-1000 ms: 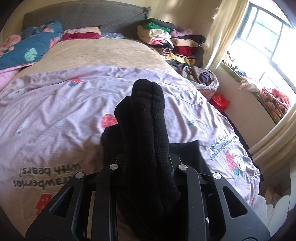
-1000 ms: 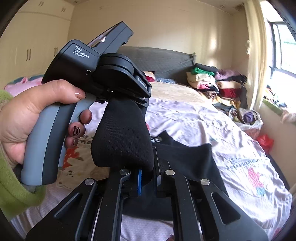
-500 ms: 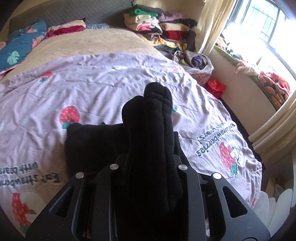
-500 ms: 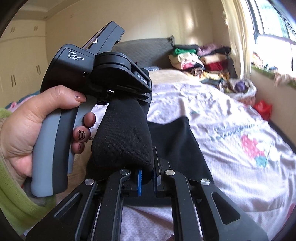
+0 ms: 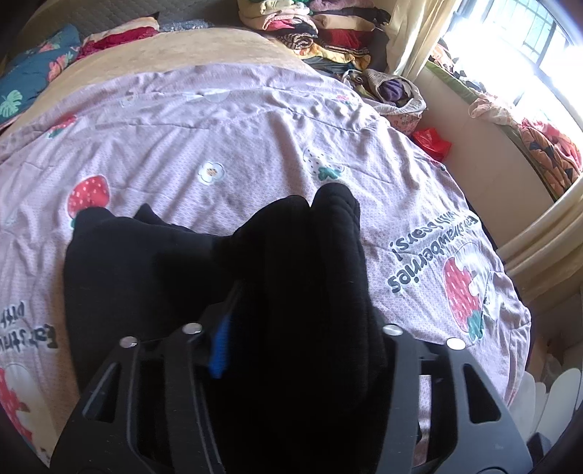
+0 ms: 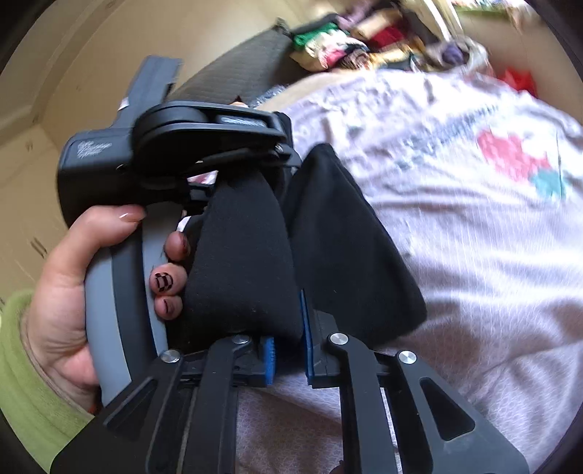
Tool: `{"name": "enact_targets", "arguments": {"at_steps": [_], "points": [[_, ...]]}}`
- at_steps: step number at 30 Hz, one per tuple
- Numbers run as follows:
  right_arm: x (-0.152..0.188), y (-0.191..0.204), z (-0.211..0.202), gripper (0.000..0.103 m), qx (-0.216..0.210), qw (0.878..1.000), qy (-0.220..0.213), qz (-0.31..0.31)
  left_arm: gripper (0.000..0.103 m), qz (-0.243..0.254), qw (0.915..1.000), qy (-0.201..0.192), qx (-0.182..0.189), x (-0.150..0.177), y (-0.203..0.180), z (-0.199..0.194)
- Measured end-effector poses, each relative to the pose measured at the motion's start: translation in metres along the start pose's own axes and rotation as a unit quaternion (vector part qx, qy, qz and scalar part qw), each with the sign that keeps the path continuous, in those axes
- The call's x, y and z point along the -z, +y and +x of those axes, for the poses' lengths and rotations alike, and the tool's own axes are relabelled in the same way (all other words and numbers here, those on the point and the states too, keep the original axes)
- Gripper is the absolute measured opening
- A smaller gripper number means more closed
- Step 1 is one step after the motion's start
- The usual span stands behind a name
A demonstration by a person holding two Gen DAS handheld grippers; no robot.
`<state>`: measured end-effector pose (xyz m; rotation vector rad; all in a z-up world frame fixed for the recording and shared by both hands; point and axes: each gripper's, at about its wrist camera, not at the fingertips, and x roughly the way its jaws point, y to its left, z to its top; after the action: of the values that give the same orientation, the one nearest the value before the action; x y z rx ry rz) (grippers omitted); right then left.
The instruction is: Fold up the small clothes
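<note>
A folded black garment [image 5: 306, 299] fills the space between my left gripper's [image 5: 302, 328] spread fingers, and its rounded ends stick out past them. More black cloth [image 5: 138, 262] lies on the strawberry-print bedsheet [image 5: 237, 138] to the left. In the right wrist view my right gripper [image 6: 288, 350] has its blue pads a little apart with the black garment [image 6: 247, 262] between them. The left gripper's body, held by a hand, is just beyond it.
A stack of folded clothes [image 5: 320, 25] sits at the bed's far right by the headboard. A basket of clothes [image 5: 393, 91] and a red bag [image 5: 430, 140] stand on the floor by the window wall. Pillows [image 5: 36, 76] lie at the far left.
Both grippers have tipped down toward the bed with the black garment. The left gripper's fingers have spread apart, and the right gripper's pads have parted a little. The right view is now blurred by motion.
</note>
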<state>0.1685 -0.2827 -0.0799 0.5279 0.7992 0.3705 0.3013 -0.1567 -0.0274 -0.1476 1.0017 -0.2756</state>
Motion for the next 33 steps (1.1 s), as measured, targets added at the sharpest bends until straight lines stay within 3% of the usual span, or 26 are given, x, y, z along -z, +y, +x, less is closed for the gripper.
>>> {"name": "enact_targets", "arguments": {"at_steps": [2,5,8,10,12,17,19,22,27,29,31,32,33], "points": [[0.000,-0.011,0.001,0.025,-0.020,0.999,0.008,0.036,0.066,-0.006,1.0000,0.001,0.008,0.000,0.001,0.002],[0.001,-0.021,-0.001,0.028,-0.037,0.997,0.019,0.068,0.079,-0.019,0.9990,-0.008,0.039,-0.001,0.003,-0.004],[-0.003,-0.025,-0.007,0.033,-0.031,0.997,0.021,0.069,0.081,-0.016,0.9985,-0.024,0.046,-0.004,0.006,-0.018],[-0.006,-0.027,-0.017,0.043,-0.034,0.997,0.018,0.068,0.081,-0.018,0.9981,-0.035,0.047,-0.003,0.012,-0.028],[-0.013,-0.027,-0.034,0.062,-0.034,0.997,0.001,0.069,0.081,-0.022,0.9976,-0.045,0.048,0.000,0.022,-0.039],[-0.054,-0.018,-0.055,0.077,-0.026,0.999,-0.031,0.035,0.083,-0.009,0.9985,-0.055,0.000,0.028,0.059,-0.060],[-0.075,-0.010,-0.047,0.078,-0.003,1.000,-0.026,0.015,0.083,-0.009,0.9987,-0.047,-0.018,0.043,0.074,-0.062],[-0.106,-0.004,-0.013,0.079,0.026,1.000,0.017,-0.006,0.083,-0.002,0.9985,-0.039,-0.038,0.060,0.087,-0.063],[-0.127,0.004,0.051,0.079,0.101,0.991,0.082,-0.030,0.083,0.010,0.9990,-0.033,-0.026,0.077,0.092,-0.067],[-0.129,0.004,0.067,0.079,0.129,0.986,0.097,-0.033,0.083,0.015,0.9991,-0.033,-0.020,0.080,0.091,-0.067],[-0.127,0.004,0.077,0.078,0.130,0.986,0.100,-0.040,0.083,0.016,0.9993,-0.031,-0.010,0.082,0.091,-0.066],[-0.124,0.006,0.077,0.060,0.130,0.985,0.098,-0.050,0.083,0.016,0.9994,-0.031,-0.009,0.082,0.091,-0.065],[-0.122,0.011,0.076,0.023,0.128,0.985,0.096,-0.066,0.083,0.015,0.9994,-0.031,-0.007,0.082,0.091,-0.065]]}}
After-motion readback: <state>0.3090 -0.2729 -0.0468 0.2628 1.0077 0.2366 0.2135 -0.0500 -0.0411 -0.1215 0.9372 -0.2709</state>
